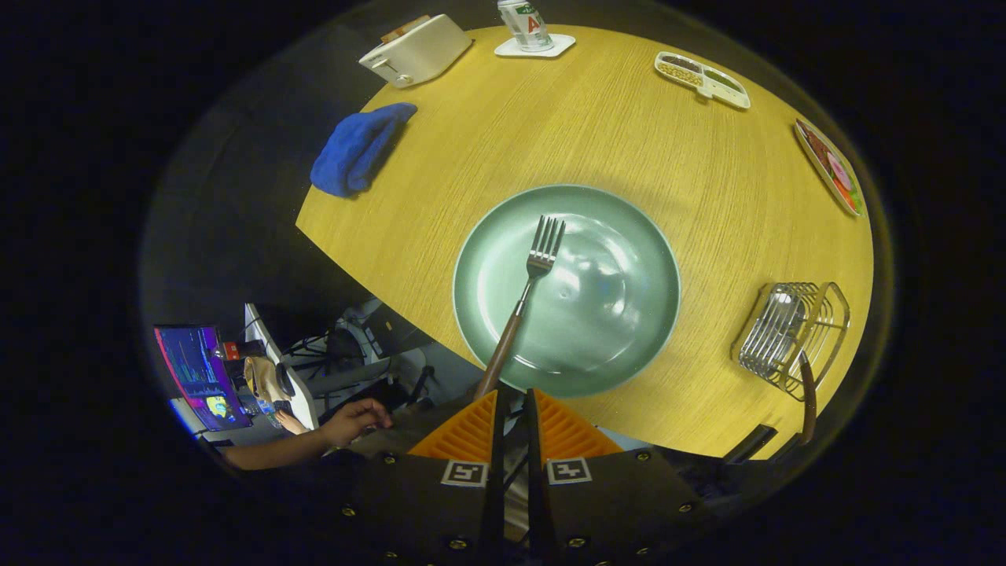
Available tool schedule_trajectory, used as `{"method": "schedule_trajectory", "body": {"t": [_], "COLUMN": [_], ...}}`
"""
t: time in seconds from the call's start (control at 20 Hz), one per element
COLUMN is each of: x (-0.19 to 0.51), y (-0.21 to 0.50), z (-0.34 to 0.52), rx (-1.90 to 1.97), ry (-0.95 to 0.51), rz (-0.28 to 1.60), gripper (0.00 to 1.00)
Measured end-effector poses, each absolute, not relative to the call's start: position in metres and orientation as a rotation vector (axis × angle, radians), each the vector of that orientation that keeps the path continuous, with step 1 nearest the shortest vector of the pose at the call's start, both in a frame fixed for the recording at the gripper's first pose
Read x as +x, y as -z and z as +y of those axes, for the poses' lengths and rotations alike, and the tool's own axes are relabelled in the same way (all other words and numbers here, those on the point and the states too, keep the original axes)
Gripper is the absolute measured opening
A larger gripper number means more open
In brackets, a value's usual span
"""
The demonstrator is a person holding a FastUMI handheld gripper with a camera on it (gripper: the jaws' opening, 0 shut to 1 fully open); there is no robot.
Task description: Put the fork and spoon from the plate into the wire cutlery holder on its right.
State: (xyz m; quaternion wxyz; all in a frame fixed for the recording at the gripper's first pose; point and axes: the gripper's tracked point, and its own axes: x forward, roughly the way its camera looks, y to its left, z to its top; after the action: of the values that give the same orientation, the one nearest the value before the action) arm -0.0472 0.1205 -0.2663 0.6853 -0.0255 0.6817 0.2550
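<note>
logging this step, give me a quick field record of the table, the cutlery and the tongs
fork: held at its brown handle by the tongs, tines over the green plate, lifted or resting cannot tell
tongs: shut on the fork handle
holder: wire cutlery holder right of the plate, one brown handle sticking out of it
spoon: none on the plate
other items: blue cloth, toaster, can, snack tray

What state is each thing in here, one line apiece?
Gripper: fingers shut on the fork's handle end, holding it over the plate.
Fork: held, tines pointing away over the plate.
Plate: bare, on the table.
Wire cutlery holder: right of the plate, one brown handle sticking out.
Blue cloth: crumpled at the table edge.
Can: upright on a coaster.
</note>
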Motion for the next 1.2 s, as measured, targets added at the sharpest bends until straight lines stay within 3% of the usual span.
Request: {"method": "schedule_trajectory", "body": {"t": [0.35,1.2], "x": [-0.051,-0.042], "y": [0.300,0.351], "z": [0.147,0.108], "rx": [-0.054,-0.163], "ry": [-0.537,-0.459], "rz": [1.554,1.625], "gripper": [0.22,0.22]}}
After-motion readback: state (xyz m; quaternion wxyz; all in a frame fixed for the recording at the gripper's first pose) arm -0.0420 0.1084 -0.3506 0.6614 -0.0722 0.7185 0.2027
